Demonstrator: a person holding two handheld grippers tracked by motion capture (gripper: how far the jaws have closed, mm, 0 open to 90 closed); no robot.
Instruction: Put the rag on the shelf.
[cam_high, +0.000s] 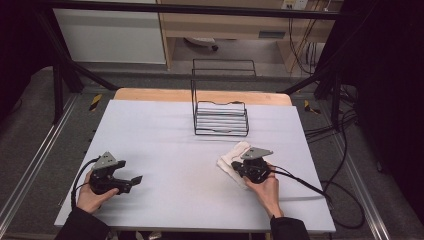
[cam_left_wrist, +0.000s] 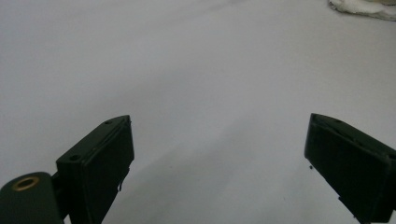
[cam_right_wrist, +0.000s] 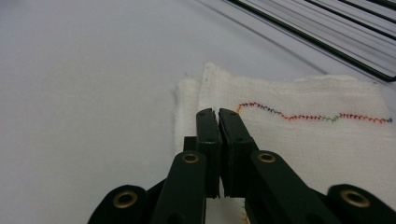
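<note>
Pale grey table (cam_high: 165, 145) carries a black wire rack (cam_high: 220, 118) at the far middle and a folded white cloth (cam_right_wrist: 299, 135), edged in multicoloured stitching, near right. The right gripper (cam_right_wrist: 218, 114), jaws pressed together with nothing visibly between them, sits on the cloth; the left gripper (cam_left_wrist: 217, 154) gapes wide over bare table. Likely a grasp comes next, needing the jaws opened first.

Grey floor (cam_high: 30, 125), wooden desk (cam_high: 225, 20) behind, surroundings dim, perhaps curtained.

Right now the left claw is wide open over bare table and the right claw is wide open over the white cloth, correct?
Not quite. The right claw is closed over the white cloth, as the right gripper view shows. The left claw is wide open over bare table.
</note>
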